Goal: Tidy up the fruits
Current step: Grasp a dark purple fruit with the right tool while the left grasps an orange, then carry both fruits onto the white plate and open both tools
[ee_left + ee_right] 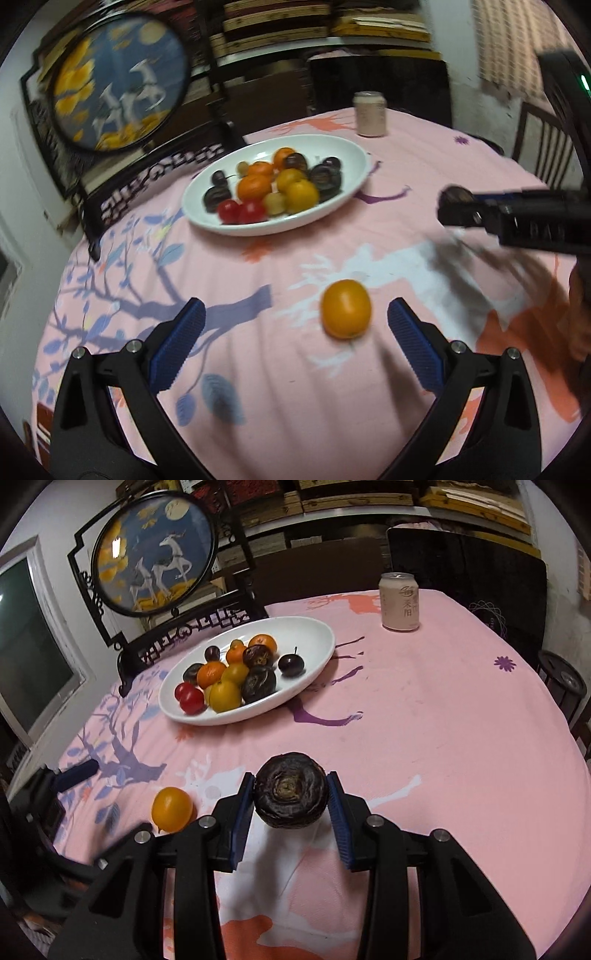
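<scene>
Our right gripper [291, 794] pinches a dark wrinkled fruit [291, 789] across its widest part, above the cloth [424, 720] at 6 o'clock from the plate [317, 627]. It looks light with a firm rind, so we judge a mid-body grip safest. Our left gripper [295, 332] is spread wide around the orange fruit [345, 308], which lies on the cloth near the right pad; smooth and round, it may roll or slip.
</scene>
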Demonstrator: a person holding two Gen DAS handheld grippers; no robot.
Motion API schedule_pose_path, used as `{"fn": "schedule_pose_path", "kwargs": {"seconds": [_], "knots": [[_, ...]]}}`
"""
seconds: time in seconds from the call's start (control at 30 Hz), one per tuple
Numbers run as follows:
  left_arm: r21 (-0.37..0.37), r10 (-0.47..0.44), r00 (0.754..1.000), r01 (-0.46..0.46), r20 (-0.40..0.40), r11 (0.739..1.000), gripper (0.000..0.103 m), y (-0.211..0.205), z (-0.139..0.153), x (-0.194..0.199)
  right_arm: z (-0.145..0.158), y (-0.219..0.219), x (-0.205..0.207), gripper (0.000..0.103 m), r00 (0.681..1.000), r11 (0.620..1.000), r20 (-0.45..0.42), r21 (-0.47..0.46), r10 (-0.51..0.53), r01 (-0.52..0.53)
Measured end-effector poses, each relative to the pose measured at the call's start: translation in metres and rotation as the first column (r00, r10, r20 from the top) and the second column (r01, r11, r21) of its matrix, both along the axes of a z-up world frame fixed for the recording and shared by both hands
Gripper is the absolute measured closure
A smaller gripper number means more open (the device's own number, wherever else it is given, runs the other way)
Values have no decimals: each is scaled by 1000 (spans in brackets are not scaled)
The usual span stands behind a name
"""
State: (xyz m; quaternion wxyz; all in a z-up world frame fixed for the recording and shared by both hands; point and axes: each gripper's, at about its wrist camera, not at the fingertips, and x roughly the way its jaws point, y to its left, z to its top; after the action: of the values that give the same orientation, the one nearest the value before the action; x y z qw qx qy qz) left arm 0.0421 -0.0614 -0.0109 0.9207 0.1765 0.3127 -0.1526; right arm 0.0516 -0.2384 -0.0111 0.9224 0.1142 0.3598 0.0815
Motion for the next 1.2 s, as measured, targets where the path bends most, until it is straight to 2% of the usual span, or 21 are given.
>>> {"fn": "schedule_pose_path", "kwargs": {"seconds": [0.1, 0.27, 0.3, 0.33, 0.37, 0.43, 0.6, 0.77, 0.9, 1.1, 1.2], "knots": [[1, -25, 999, 25, -29, 1000, 6, -7, -6, 3, 0, 0, 1, 64, 1000, 1000, -4, 3, 9, -9], [-25, -62, 991, 60, -114, 998, 25, -15, -15, 13, -1, 1, 2, 64, 1000, 1000, -9, 8, 7, -7], [-30, -73, 987, 69, -144, 997, 37, -17, -20, 16, -1, 0, 2, 64, 1000, 1000, -12, 10, 8, -8], [-34, -80, 982, 76, -169, 997, 52, -18, -23, 19, -2, 0, 2, 64, 1000, 1000, -14, 13, 10, -10], [-42, -86, 977, 80, -194, 996, 55, -20, -26, 22, -3, 1, 3, 64, 1000, 1000, -18, 14, 13, -13], [-66, -92, 975, 81, -203, 995, 67, -20, -25, 24, -3, 2, 3, 64, 1000, 1000, -21, 11, 18, -17], [-117, -92, 970, 67, -224, 991, 67, -15, -25, 28, -4, 2, 3, 64, 1000, 1000, -22, 9, 21, -21], [-142, -57, 978, 28, -202, 989, 67, -1, -16, 27, -7, 5, 4, 64, 999, 1000, -36, 3, 29, -29], [-155, 6, 984, -34, -176, 987, 67, 17, -7, 32, -10, 13, 4, 64, 998, 999, -42, -19, 50, -51], [-179, 88, 978, -123, -187, 976, 67, 43, -2, 39, -14, 29, -2, 64, 994, 995, -51, -45, 92, -95], [-183, 101, 974, -139, -201, 973, 67, 48, -4, 39, -14, 38, -7, 64, 992, 990, -45, -62, 122, -124]]}}
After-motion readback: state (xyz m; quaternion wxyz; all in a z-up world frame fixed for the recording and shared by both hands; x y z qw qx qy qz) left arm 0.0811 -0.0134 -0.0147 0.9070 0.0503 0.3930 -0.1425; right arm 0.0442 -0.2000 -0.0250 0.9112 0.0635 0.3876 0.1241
